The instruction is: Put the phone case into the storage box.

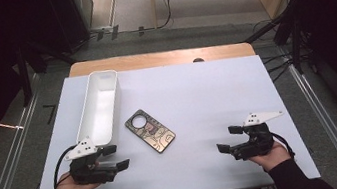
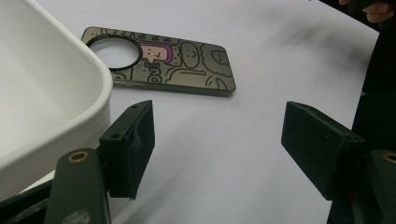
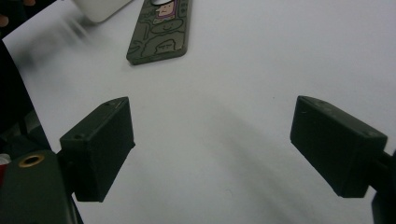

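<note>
A dark olive phone case point(image 1: 150, 130) printed with cartoon doodles and a round camera hole lies flat in the middle of the white table point(image 1: 197, 95). It also lies ahead of the jaws in the left gripper view point(image 2: 163, 60) and at the top of the right gripper view point(image 3: 161, 30). A long white tray point(image 1: 99, 105) stands left of the case, its near corner point(image 2: 51, 93) beside the left jaw. My left gripper point(image 1: 115, 157) rests at the front left, open, nothing between its jaws. My right gripper point(image 1: 227, 138) rests at the front right, open and empty, facing the case.
The white surface covers a wooden table whose far edge point(image 1: 161, 57) shows behind it. Dark stands and cables flank the table on both sides. Bare white surface lies between the two grippers and to the right of the case.
</note>
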The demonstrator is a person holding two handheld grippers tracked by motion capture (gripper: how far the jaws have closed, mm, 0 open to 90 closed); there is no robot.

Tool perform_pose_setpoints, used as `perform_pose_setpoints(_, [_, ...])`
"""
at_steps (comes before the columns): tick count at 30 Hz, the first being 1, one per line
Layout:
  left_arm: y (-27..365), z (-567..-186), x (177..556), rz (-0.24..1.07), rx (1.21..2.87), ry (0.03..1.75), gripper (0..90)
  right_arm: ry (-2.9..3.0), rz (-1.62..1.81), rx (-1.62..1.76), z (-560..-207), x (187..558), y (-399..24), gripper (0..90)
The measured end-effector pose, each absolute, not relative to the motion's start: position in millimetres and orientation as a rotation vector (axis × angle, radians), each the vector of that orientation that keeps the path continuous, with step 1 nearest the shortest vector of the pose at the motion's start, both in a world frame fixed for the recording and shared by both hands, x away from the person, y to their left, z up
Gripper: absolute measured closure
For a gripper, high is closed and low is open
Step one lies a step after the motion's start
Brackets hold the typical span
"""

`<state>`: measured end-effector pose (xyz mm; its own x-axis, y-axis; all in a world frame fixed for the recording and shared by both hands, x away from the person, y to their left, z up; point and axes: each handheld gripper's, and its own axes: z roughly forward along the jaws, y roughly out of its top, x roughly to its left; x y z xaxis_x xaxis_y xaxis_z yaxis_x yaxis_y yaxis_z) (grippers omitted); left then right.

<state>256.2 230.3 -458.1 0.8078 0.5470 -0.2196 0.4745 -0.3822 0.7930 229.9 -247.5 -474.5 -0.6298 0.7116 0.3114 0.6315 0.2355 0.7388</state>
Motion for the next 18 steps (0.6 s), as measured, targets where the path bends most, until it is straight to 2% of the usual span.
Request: perform_pose_setpoints(18, [229.9, -457.5, 256.3, 0.085, 2.042, 0.746, 25.4, 2.409, 1.370, 1.297, -473.7, 232.3, -244.5, 12.6])
